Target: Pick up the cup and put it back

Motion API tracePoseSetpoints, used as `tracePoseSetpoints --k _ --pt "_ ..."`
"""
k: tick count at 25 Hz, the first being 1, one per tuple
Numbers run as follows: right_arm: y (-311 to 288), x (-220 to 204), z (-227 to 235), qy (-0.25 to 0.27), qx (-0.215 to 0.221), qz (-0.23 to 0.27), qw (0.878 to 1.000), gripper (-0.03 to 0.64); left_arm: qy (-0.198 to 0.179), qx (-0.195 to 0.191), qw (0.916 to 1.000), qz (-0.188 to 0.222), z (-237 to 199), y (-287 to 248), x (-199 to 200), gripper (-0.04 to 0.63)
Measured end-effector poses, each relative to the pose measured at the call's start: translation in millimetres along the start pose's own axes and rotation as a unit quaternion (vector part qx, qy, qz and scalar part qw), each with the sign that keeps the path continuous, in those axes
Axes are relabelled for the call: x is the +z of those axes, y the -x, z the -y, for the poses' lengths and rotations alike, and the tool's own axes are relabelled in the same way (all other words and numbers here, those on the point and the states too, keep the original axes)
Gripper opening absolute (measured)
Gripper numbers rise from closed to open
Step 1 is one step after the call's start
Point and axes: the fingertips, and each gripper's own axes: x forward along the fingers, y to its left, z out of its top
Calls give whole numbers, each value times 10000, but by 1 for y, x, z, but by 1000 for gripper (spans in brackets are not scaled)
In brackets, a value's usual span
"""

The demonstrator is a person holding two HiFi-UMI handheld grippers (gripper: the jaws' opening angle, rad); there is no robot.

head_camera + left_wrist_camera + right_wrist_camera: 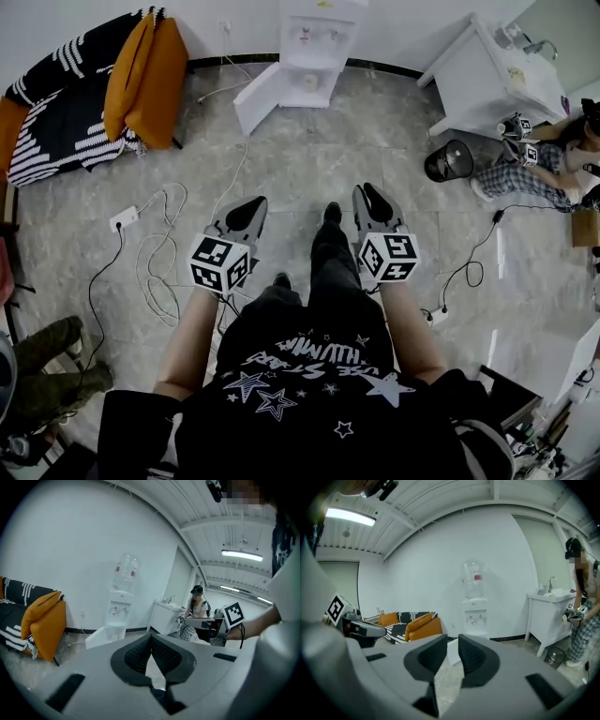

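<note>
The left gripper (246,217) is holding closed, the right gripper (373,202) slightly apart, both carrying nothing. Cables (150,272) trailing across the floor (300,169) are likely threatening a trip.

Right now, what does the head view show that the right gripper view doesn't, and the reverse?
Head view only: the white cables and power strip on the floor, plus the person's legs.

Right gripper view only: the clear bottle on top of the water dispenser, the ceiling light, and the fact that the right gripper has its jaws slightly apart with nothing between them.

Both: the water dispenser, the orange cushion and the white sink cabinet.
</note>
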Motion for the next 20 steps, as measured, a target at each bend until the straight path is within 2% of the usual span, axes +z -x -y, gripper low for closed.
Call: tracePoseSetpoints --k 4,8,14,20 --pt "-40 -6 23 -18 71 -138 9999 117 -25 119 9999 -32 -13 -25 10 9" --pt "-95 -16 54 -63 236 -364 9990 153 -83 399 9989 -231 -36 -65 19 9" --pt "-186 -24 118 46 446 -648 9969 216 208 832 9951 -486 -79 -148 22 9" --pt "-258 -46 169 -61 694 -1046 9921 296 207 1499 9877 -394 -123 -204 28 9"
